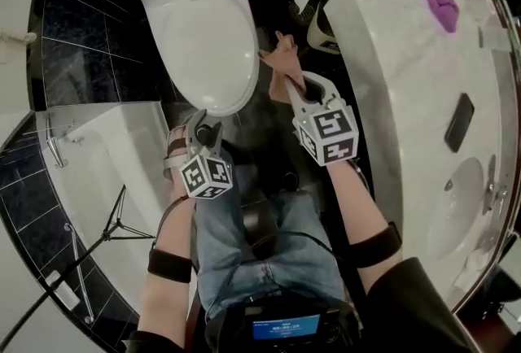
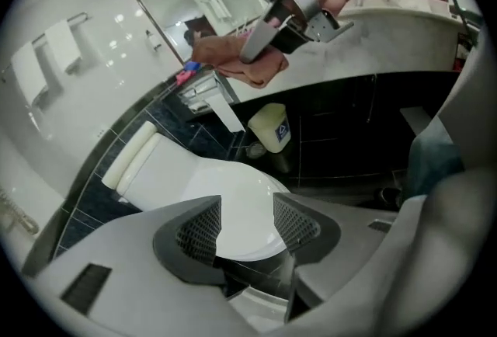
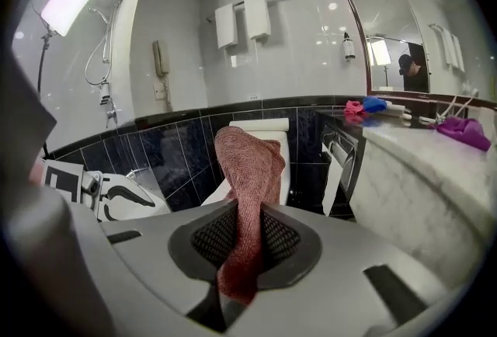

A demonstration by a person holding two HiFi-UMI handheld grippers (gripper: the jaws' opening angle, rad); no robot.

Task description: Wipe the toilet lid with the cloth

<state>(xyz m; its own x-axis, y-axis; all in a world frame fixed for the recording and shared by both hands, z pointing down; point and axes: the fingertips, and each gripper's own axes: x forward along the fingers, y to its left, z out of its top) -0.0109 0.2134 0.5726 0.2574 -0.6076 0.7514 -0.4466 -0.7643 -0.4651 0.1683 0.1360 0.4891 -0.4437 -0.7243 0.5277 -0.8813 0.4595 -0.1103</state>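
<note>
Reddish-brown terry cloth (image 3: 250, 165) hung beside the closed white toilet lid (image 1: 203, 26).
The right hand-held gripper (image 3: 245, 238) pinched it; the left hand-held gripper (image 2: 247, 228) stood spread, empty, at the lid's front edge.

On my right I see a marble worktop (image 1: 391, 58) with a purple cloth (image 1: 440, 3) at its far end, a sink basin (image 1: 460, 205) nearer, and between them a dark flat thing (image 1: 459, 122), possibly a phone. Two white towels (image 3: 258, 17) hang on the far wall. A tripod (image 1: 114, 225) stands left.
</note>
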